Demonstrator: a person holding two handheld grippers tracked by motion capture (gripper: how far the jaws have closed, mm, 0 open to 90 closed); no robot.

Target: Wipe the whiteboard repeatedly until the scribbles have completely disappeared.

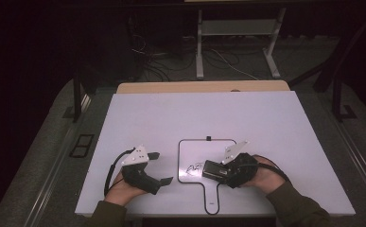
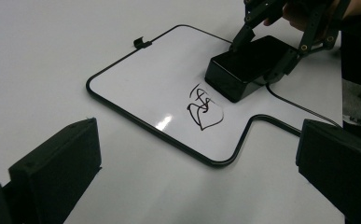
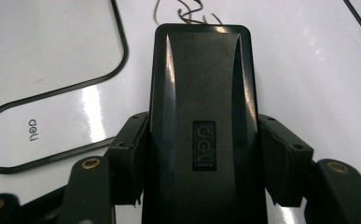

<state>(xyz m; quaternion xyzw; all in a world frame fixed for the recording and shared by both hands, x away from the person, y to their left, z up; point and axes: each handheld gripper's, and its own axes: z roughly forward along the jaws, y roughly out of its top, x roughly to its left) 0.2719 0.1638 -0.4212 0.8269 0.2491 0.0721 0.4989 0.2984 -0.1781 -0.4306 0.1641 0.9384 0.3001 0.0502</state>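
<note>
A small white board [image 1: 204, 150] with a black rim and a handle lies on the white table [image 1: 171, 118]. A black scribble [image 1: 193, 168] marks its lower part. My right gripper [image 1: 222, 171] is shut on a black eraser [image 1: 212, 169], which rests flat on the board just right of the scribble [image 2: 204, 108]. In the right gripper view the eraser [image 3: 201, 93] sits between both pads [image 3: 129, 149], with the scribble [image 3: 187, 14] just past its far end. My left gripper [image 1: 161, 168] rests open on the table left of the board, with nothing between its jaws [image 2: 197, 172].
A black clip [image 1: 208, 138] sits on the board's far edge. The board's handle [image 1: 211, 198] reaches toward the table's near edge. A wooden strip [image 1: 199, 87] borders the far side. Behind it stand a grey desk frame [image 1: 199, 47] and floor cables [image 1: 161, 61].
</note>
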